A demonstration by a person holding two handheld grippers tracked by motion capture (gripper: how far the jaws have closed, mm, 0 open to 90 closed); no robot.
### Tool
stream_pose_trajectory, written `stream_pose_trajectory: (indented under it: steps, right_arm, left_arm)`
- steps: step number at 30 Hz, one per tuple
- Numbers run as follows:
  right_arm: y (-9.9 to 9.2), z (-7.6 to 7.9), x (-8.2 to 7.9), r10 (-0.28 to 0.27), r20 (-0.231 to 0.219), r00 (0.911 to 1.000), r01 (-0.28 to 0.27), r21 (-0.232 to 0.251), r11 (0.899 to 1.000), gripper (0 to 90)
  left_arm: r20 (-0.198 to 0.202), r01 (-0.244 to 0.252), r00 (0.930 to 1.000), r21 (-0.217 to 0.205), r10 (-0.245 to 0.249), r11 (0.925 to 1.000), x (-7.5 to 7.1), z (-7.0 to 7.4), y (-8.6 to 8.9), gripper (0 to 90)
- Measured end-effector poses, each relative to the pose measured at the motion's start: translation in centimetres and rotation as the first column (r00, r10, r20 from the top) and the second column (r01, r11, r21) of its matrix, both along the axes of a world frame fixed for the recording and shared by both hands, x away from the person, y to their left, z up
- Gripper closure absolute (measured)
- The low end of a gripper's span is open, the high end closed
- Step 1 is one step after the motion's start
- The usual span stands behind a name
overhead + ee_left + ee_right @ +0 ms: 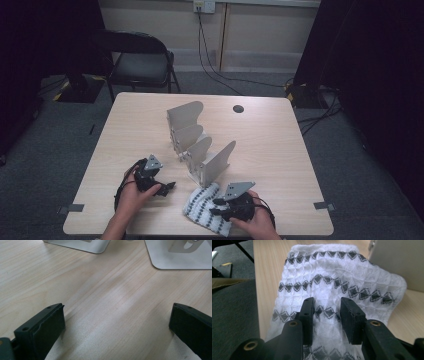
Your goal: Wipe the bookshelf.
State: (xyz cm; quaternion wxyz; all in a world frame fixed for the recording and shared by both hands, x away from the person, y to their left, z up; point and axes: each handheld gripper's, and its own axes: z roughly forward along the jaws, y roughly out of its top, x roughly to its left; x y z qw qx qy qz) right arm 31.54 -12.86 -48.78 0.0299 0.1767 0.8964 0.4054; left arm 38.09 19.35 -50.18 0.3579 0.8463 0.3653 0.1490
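A white waffle-weave cloth (201, 209) with rows of dark diamonds lies bunched near the table's front edge, just in front of a metal rack. My right gripper (216, 208) comes in from the right and rests on it. In the right gripper view the two black jaws press into the cloth (332, 277), and my right gripper (327, 307) pinches a ridge of fabric between them. My left gripper (168, 187) lies low on the bare wood to the left of the cloth. In the left gripper view its jaws stand wide apart, and my left gripper (117, 322) has only tabletop between them.
A grey metal rack (200, 145) of several upright curved plates runs down the middle of the table (270, 150); its flat bases (180, 255) lie just beyond my left jaws. A cable hole (238, 108) sits at the back. A black chair (142, 62) stands behind the table.
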Motion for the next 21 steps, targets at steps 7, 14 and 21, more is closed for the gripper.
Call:
stream_pose_trajectory:
  steps: [7,14,21]
  right_arm:
    - [1.4,0.1,0.3,-0.020,0.016,0.9997,0.020,-0.009,1.000,56.6]
    - [0.1,0.9,0.6,-0.060,0.024,0.9979,0.059,0.038,0.998,45.7]
    - [-4.1,1.7,1.8,-0.204,0.050,0.9778,0.201,0.055,0.978,38.7]
  left_arm:
    - [0.015,0.030,0.9994,-0.004,-0.030,0.9995,-0.5,0.1,0.3,7.5]
    - [0.001,0.102,0.9947,-0.007,-0.102,0.9947,-1.2,0.8,-0.2,17.6]
    - [-0.011,0.159,0.9869,-0.079,-0.161,0.9840,-2.4,2.5,-1.5,19.1]
